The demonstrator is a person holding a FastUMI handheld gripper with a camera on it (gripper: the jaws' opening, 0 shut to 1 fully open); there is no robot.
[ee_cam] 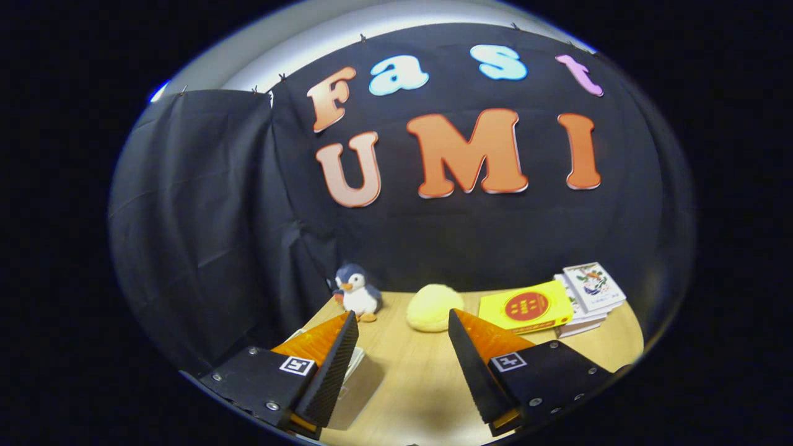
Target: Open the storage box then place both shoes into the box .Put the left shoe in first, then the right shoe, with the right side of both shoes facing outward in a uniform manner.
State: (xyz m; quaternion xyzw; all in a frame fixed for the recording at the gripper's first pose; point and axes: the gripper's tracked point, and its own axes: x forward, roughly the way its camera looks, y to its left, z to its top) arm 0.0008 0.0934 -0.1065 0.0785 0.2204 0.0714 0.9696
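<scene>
Gripper low in the middle of the picture, fingers spread well apart with nothing between them but bare wood. Held above a light wooden worktop, not touching anything on it. Ridged inner faces of the fingers turned toward each other, tips pointing toward the back of the booth.

Just beside and partly under the finger at lower left, a pale, flat, partly see-through thing lying on the worktop, mostly hidden by that finger. Cannot tell whether it belongs to the storage box.

Beyond the finger tips, centre of the picture: a small plush penguin, upright, near the back edge of the worktop and close to the black cloth wall. Just to the right of the penguin and apart from it, a soft yellow rounded lump, resting on the wood right ahead of the gap between the fingers.

Further right, past the tip of the right-hand finger: a flat yellow booklet with a red disc on its cover, lying face up. Touching its far right side, a low stack of white books, the top one carrying a coloured drawing, the stack partly overlapped by the booklet's edge.

Black cloth across the whole upper part of the picture, falling in folds at left.
</scene>
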